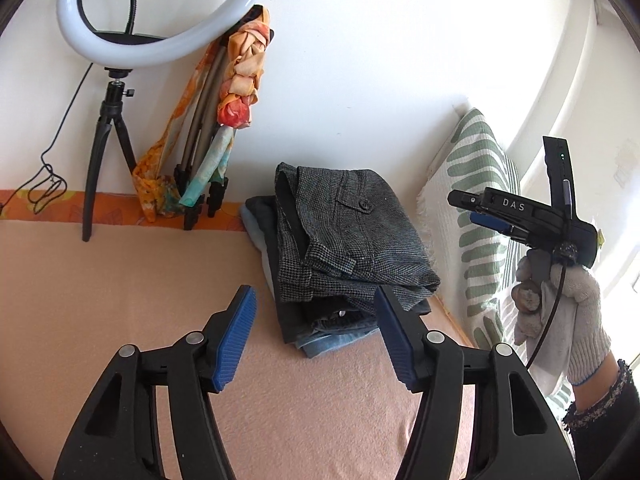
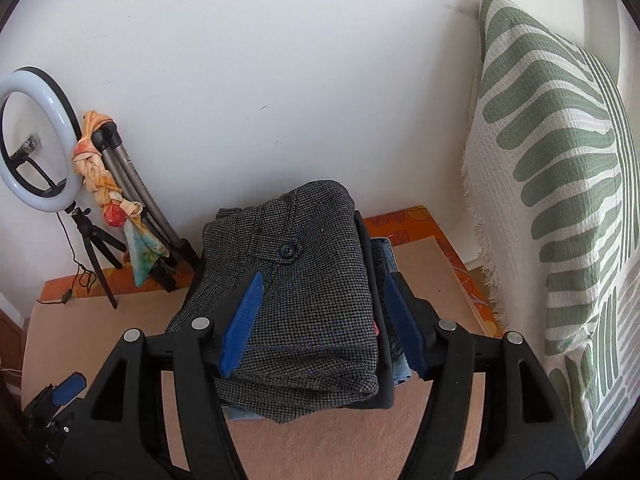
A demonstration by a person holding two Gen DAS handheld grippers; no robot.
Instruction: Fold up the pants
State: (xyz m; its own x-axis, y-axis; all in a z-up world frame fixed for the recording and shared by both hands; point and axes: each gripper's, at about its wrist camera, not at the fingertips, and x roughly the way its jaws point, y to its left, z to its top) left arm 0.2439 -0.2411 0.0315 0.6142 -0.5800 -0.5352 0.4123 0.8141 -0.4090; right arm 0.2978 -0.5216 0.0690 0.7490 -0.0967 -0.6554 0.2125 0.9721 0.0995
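The grey tweed pants [image 2: 288, 292] lie folded on top of a stack of other folded clothes [image 1: 332, 340], near the wall and just beside the striped pillow [image 2: 560, 184], so the stack stays tidy in the corner. The left gripper [image 1: 316, 336] and the right gripper [image 2: 324, 320] both have their fingers apart and hold nothing. I judge the folding finished, as no finger touches the cloth.

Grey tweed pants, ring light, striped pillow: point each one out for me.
grey tweed pants [image 2: 304, 292]: right wrist view, top folded face.
ring light [image 1: 160, 46]: left wrist view, lower white rim.
striped pillow [image 2: 560, 184]: right wrist view, front face.
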